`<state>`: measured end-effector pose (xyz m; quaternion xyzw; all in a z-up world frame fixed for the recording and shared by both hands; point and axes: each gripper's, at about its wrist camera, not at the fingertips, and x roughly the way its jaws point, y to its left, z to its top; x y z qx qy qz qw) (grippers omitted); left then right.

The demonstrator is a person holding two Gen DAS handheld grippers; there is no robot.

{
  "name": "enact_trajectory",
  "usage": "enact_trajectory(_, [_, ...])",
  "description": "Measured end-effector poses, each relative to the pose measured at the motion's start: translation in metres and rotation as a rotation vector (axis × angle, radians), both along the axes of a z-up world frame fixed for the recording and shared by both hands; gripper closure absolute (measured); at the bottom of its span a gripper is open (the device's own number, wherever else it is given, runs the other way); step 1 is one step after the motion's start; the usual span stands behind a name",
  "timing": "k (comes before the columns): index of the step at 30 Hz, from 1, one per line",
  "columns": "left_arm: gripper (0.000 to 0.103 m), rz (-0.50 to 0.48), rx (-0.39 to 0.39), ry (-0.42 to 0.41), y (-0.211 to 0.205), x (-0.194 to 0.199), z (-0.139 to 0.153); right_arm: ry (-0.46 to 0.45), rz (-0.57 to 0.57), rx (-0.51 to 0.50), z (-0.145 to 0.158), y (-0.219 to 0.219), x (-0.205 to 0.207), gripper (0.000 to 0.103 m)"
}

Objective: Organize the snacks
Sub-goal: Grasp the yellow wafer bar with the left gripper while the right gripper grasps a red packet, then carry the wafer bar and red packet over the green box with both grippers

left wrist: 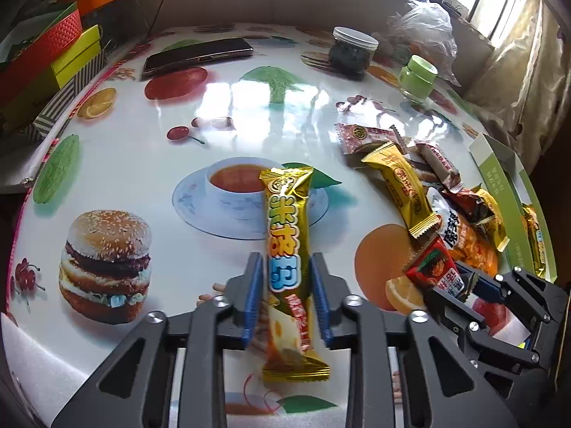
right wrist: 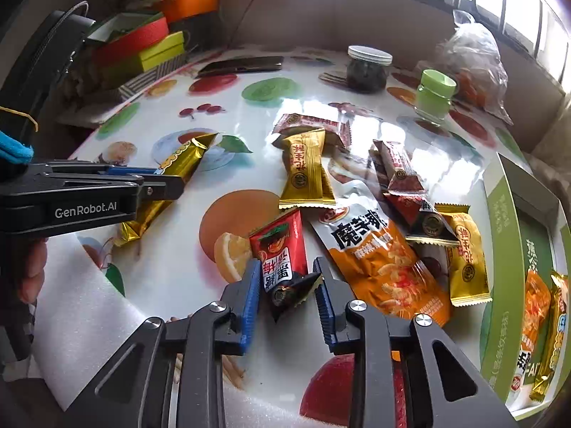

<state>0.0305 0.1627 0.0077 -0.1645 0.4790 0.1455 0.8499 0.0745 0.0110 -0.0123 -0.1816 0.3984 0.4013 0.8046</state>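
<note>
I am gripping the gold bar (left wrist: 287,246) in my left hand-held gripper (left wrist: 285,296) and closing my right hand-held gripper (right wrist: 287,296) on a red packet (right wrist: 282,249) mid-worktop; next, carrying both to the green box (right wrist: 499,214) at the right edge.

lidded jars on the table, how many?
2. The clear jar with a white lid stands at the far side; the green jar stands to its right, beside the plastic bag, which may hide more.

Around the orange konjac packet (right wrist: 383,260) lie three short gold snack packets (right wrist: 307,174), about three dark red ones (right wrist: 401,167) and one red sachet (right wrist: 282,249). Left of it is one long gold bar (right wrist: 171,174); behind it are two jars (right wrist: 367,69) and one phone (right wrist: 242,65).
</note>
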Motion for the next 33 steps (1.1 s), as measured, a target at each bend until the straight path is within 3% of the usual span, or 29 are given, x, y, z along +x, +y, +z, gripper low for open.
enact_trajectory(33, [0.079,-0.1,0.01,-0.07,-0.039,0.006,0.026,0.047,-0.138,0.171,0.028,-0.045,0.005,0.083])
